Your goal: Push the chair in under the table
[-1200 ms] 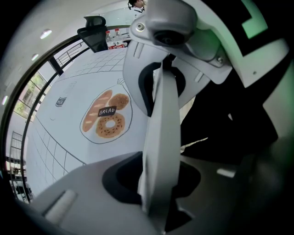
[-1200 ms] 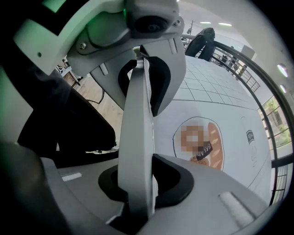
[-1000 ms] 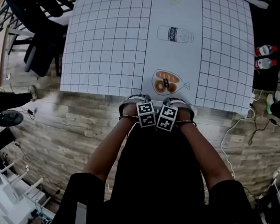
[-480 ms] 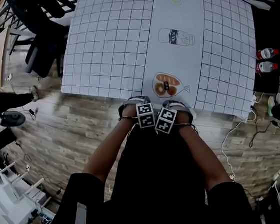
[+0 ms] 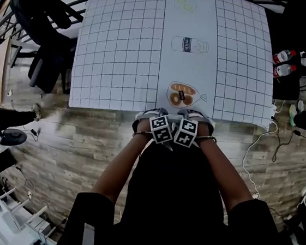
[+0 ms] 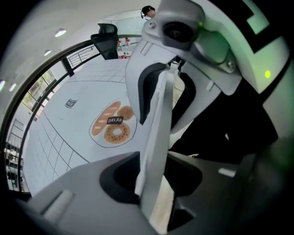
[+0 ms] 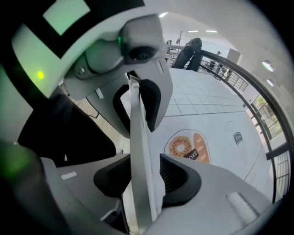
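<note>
The counter (image 5: 121, 61) spans 10 to 2 o'clock in the head view. Along its middle a bread picture (image 5: 182, 94) lies nearest, with a milk picture (image 5: 190, 45) behind it. The left gripper (image 5: 158, 122) and right gripper (image 5: 188, 126) sit side by side at the counter's near edge, just before the bread picture. Their tongs have just been opening, with a thin sheet (image 6: 156, 137) between each pair. A chair (image 5: 45, 30) stands at 10 o'clock beside the counter. Two bottles (image 5: 285, 63) lie at 2 o'clock.

Chair backrest (image 7: 140, 151), thin and pale, stands upright at frame centre, just beside my white grid-clothed table (image 5: 117, 49).
</note>
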`<state>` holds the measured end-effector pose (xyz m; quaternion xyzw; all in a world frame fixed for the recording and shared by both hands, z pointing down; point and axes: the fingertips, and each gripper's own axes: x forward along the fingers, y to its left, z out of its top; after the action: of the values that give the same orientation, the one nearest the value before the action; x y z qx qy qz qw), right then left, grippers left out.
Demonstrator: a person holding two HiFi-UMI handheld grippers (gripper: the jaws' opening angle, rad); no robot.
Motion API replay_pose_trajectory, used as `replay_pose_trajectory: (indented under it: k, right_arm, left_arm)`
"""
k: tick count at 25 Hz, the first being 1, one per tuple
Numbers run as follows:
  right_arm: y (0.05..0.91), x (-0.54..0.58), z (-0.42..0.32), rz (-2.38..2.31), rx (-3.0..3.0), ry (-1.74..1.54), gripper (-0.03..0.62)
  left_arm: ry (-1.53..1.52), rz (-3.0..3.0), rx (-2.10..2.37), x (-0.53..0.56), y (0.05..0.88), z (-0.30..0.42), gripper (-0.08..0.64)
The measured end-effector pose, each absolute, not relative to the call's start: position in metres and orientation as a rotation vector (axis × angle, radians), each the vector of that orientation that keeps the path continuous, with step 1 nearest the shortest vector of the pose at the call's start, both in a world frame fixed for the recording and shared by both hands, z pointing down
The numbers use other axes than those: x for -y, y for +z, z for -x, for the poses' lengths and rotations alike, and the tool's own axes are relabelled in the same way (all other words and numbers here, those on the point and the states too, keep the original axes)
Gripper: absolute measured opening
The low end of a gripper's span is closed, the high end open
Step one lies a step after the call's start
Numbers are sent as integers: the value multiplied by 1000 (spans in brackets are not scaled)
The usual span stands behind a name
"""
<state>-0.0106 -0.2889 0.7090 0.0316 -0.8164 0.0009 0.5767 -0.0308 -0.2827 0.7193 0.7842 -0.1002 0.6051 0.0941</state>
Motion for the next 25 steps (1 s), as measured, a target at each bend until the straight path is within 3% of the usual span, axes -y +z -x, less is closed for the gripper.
replay_pose_trajectory:
  k: [13,25]
  right_arm:
    - [627,274,3,-461,2107,328,170]
    - [496,265,29,-835,2441,562,158]
  left_arm:
    - [1467,-2453,622,274,641,46,135]
    - [796,-2486,919,257,525,65,133]
